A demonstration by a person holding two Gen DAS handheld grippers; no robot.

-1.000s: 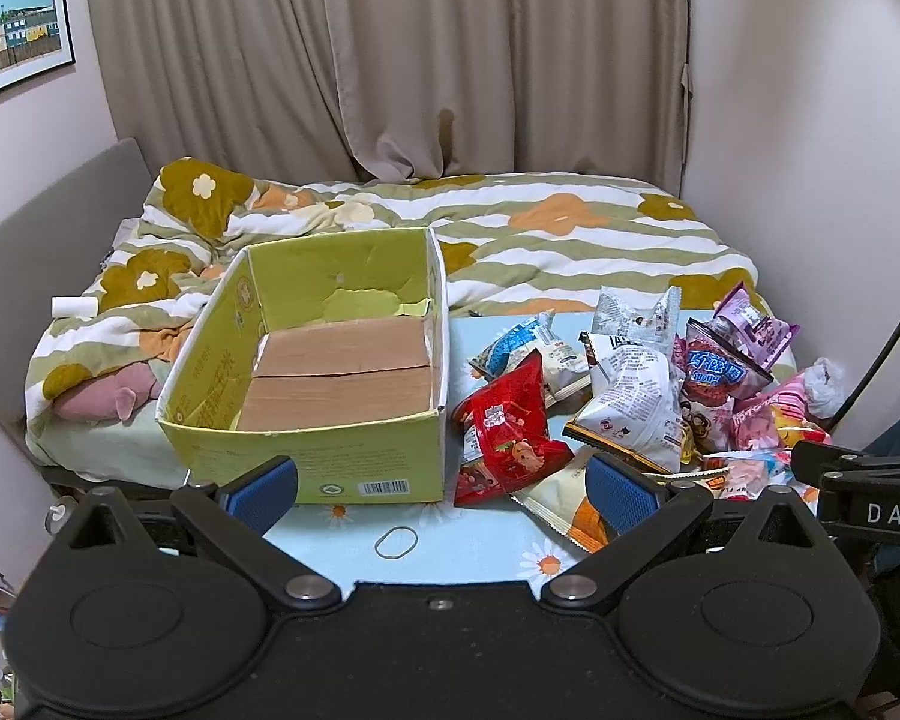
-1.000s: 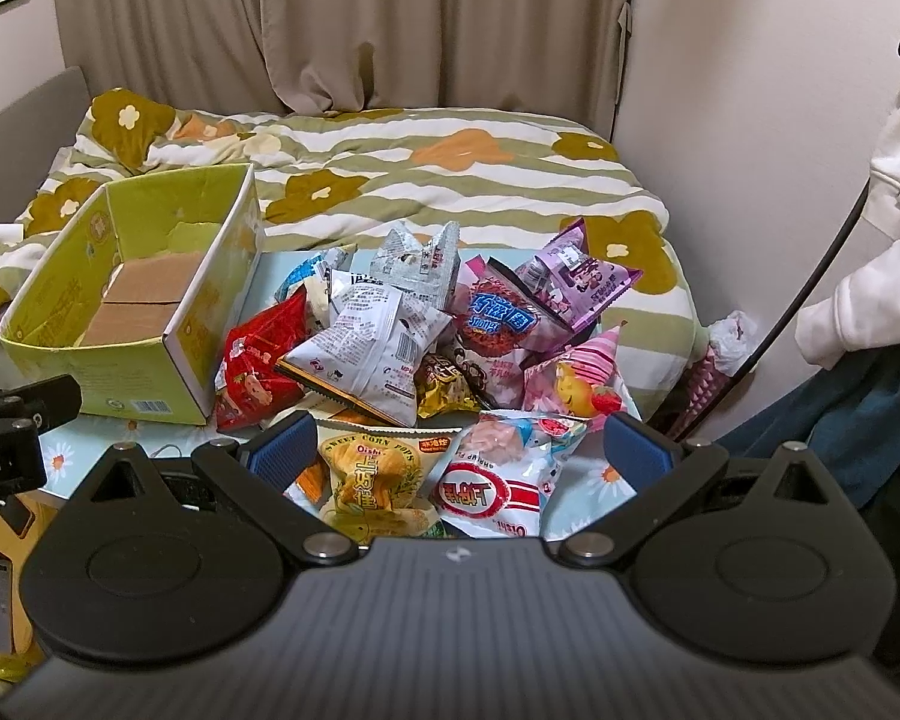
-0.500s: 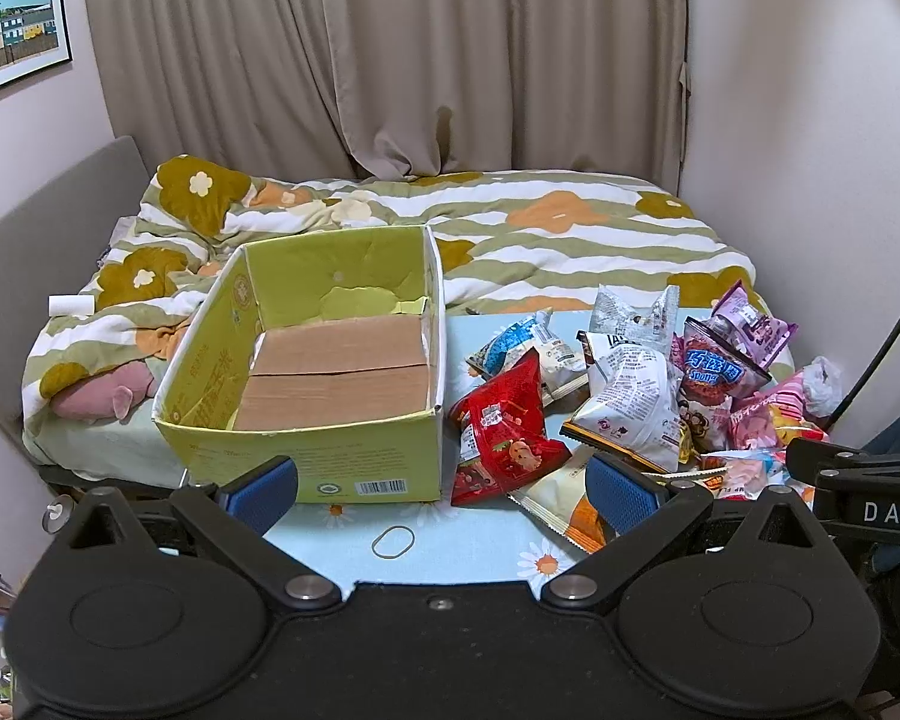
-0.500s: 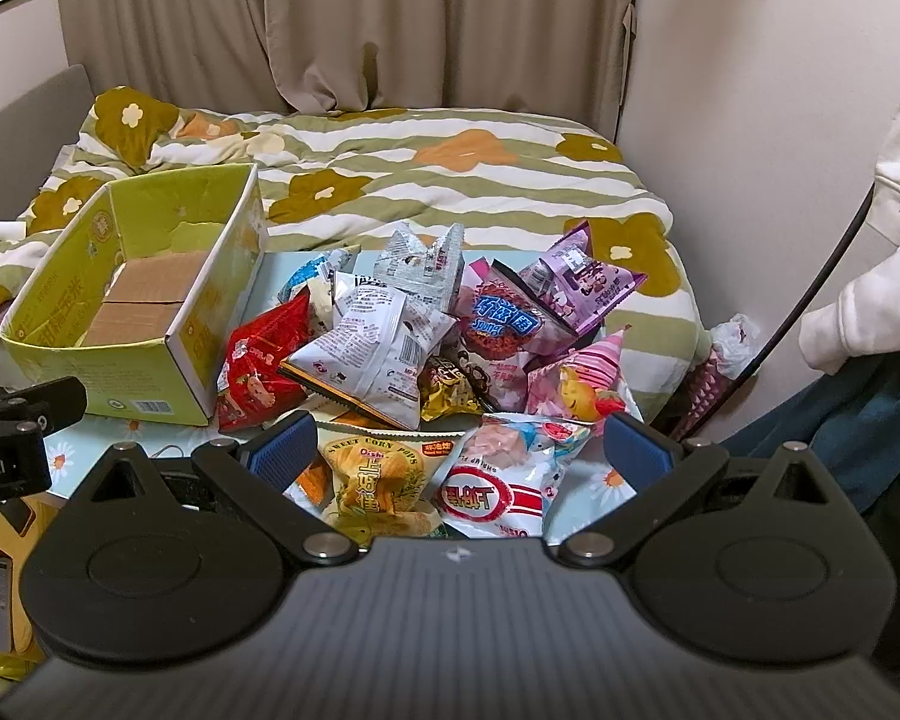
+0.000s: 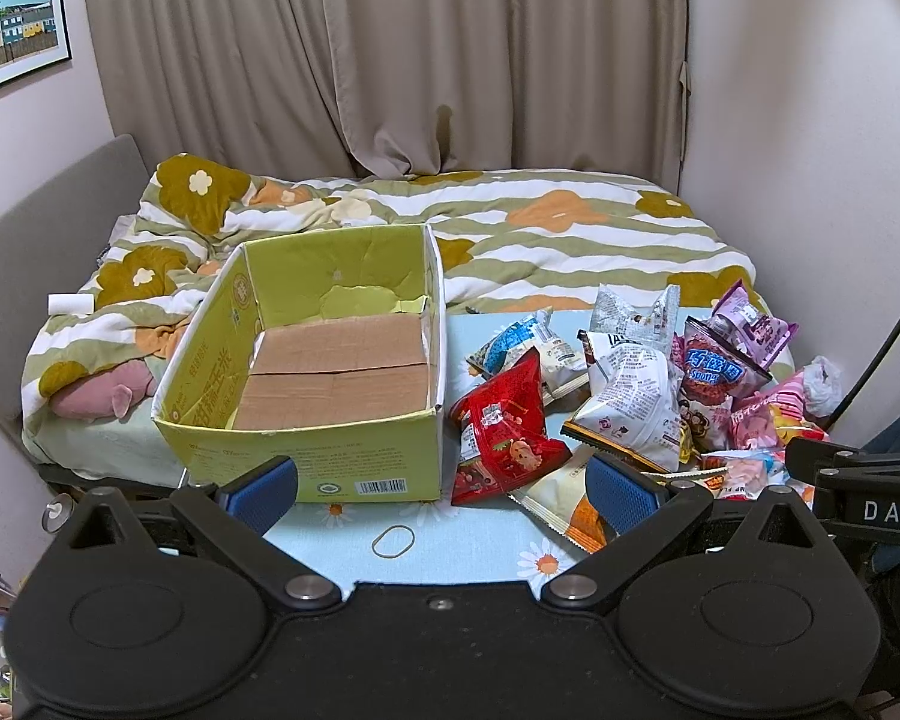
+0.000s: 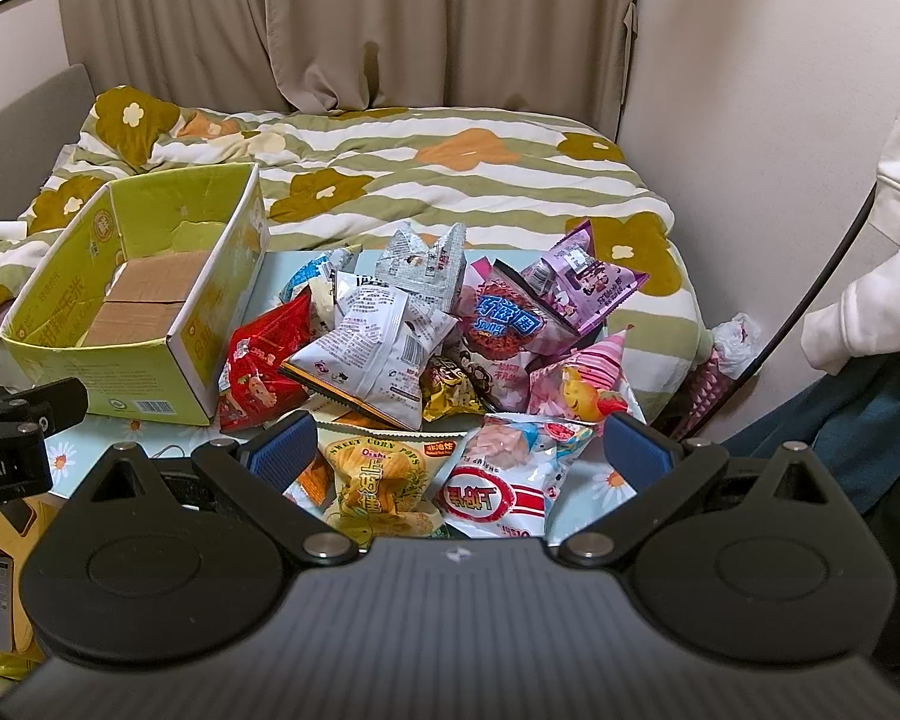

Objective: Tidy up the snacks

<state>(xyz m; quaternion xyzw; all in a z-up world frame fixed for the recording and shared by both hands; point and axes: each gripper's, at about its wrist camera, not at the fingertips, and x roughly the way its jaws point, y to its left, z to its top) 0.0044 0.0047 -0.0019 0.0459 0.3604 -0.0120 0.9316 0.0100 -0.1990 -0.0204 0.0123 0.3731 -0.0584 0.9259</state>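
Observation:
An empty yellow-green cardboard box stands open on a light blue table; it also shows in the right wrist view. A pile of snack bags lies to its right: a red bag, a white bag, a purple bag, a yellow corn-chip bag and a red-and-white bag. My left gripper is open and empty, in front of the box's right corner. My right gripper is open and empty, just above the two nearest bags.
A rubber band lies on the table near the front. A bed with a flowered striped quilt is behind the table. A person in white sleeves and a black cable are at the right.
Both grippers have edged slightly forward and down toward the table. The right one is now a little closer over the near snack bags. Nothing was taken hold of.

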